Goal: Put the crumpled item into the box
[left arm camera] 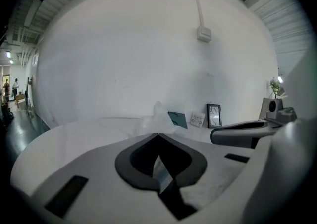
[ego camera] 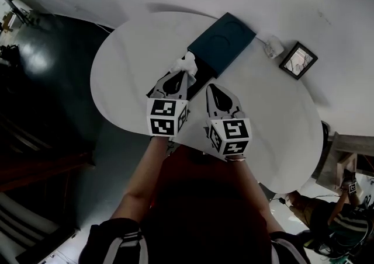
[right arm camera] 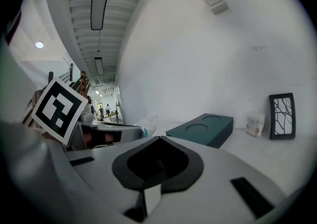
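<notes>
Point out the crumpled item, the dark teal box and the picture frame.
crumpled item [ego camera: 184, 63], head view, its white middle.
dark teal box [ego camera: 225, 40], head view, the round recess in its top.
picture frame [ego camera: 298, 60], head view, the centre of its pane.

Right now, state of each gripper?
Left gripper: shut, tips on the crumpled item.
Right gripper: shut, holding nothing.
</notes>
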Demonstrator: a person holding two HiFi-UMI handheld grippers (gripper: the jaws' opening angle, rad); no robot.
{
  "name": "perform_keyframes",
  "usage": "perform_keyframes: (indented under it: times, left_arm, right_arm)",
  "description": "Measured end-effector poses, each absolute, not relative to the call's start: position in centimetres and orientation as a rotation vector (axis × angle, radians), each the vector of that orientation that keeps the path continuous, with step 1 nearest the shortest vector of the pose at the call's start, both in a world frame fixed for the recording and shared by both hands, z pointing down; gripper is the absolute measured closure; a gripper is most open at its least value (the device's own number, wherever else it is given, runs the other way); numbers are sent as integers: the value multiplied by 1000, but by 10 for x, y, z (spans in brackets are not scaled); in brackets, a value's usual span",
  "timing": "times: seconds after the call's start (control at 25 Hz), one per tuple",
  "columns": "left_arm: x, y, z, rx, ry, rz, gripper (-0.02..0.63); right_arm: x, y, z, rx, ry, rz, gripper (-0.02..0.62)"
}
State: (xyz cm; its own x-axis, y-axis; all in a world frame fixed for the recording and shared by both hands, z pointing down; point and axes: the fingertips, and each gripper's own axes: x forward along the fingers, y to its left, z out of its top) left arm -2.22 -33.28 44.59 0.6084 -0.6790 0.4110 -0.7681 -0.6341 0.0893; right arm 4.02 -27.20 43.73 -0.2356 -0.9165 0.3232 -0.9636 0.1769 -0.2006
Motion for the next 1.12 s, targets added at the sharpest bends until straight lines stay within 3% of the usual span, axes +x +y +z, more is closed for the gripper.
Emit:
perform_keyframes:
  times: [1.12]
  left_arm:
    - [-3,-360,527,2467,-982,731,583]
  right_arm:
    - [52,-301,481,1893,-2161,685,580]
